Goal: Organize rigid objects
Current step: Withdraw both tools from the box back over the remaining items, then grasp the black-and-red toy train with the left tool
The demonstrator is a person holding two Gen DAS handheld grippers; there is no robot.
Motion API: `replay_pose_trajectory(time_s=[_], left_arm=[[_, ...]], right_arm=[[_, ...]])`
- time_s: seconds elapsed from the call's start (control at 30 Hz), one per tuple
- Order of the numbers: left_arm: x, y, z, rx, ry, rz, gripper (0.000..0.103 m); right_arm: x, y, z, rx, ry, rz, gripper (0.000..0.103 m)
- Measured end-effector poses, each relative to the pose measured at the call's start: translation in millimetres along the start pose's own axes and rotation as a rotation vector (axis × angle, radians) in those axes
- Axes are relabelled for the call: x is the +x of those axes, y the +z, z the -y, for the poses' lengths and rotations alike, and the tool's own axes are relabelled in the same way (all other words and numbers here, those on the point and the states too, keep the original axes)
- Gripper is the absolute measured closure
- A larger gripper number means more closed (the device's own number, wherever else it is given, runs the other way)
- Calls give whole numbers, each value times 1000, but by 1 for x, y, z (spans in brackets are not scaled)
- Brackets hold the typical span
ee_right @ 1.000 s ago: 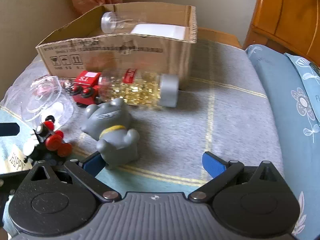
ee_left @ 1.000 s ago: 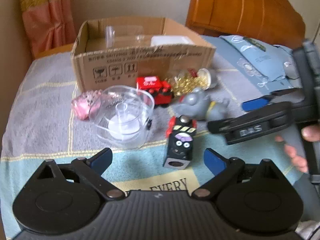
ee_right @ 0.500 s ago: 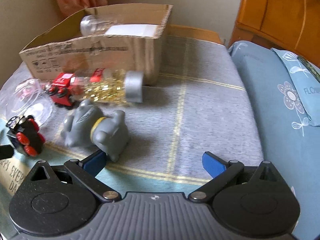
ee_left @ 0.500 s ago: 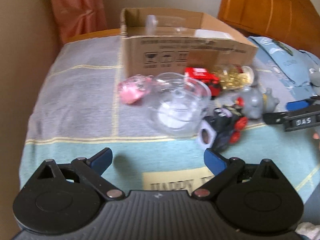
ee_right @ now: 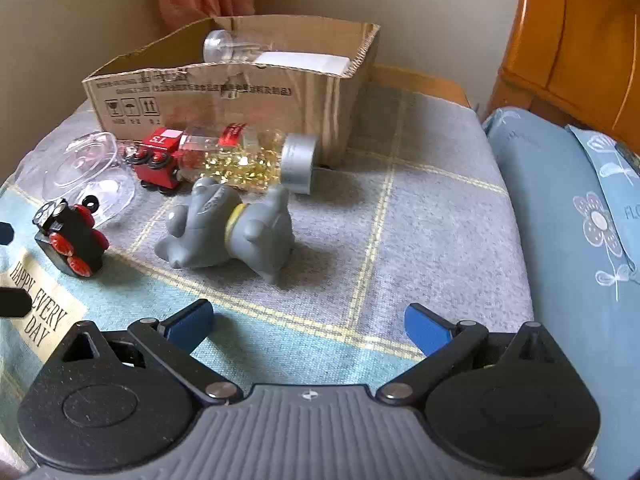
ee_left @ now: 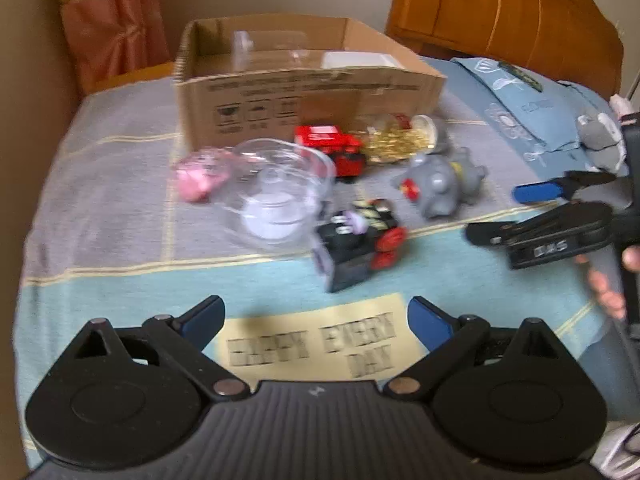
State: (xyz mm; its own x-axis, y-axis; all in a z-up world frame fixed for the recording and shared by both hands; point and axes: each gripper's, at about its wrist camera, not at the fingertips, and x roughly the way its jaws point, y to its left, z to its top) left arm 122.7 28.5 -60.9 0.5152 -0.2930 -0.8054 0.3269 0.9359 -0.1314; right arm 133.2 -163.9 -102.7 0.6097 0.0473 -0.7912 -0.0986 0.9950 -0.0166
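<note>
Only the left wrist view shows the pink toy (ee_left: 202,174), just left of the clear bowl (ee_left: 276,196), and the hand (ee_left: 608,284) carrying the right gripper (ee_right: 308,322). The glitter bottle (ee_right: 244,160) lies on its side along the front of the cardboard box (ee_right: 240,96), grey cap toward the box's right corner. The box holds a clear tube (ee_right: 224,46) and a white piece (ee_right: 304,62); the grey dog figure (ee_right: 232,228) lies before the bottle, and both the left gripper (ee_left: 316,318) and the right are spread and empty.

Left gripper (ee_left: 316,316), right gripper (ee_right: 308,320): black ribbed bodies, blue-tipped fingers (ee_right: 424,330), silver screws.
</note>
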Motion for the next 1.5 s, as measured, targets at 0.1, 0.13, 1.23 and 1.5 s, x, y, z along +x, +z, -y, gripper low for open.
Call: replay_pose_trajectory(time_s=[0.1, 0.13, 1.23, 1.5], left_arm=[[6, 6, 9, -26, -6, 2, 6], [8, 8, 12, -38, 0, 8, 6], [10, 4, 0, -130, 27, 20, 52], [15, 6, 2, -15, -6, 59, 51]], right_arm=[[1, 0, -1, -4, 4, 16, 0], [1, 0, -2, -6, 6, 21, 0], [5, -4, -25, -70, 59, 94, 0], [11, 9, -46, -89, 74, 79, 0]])
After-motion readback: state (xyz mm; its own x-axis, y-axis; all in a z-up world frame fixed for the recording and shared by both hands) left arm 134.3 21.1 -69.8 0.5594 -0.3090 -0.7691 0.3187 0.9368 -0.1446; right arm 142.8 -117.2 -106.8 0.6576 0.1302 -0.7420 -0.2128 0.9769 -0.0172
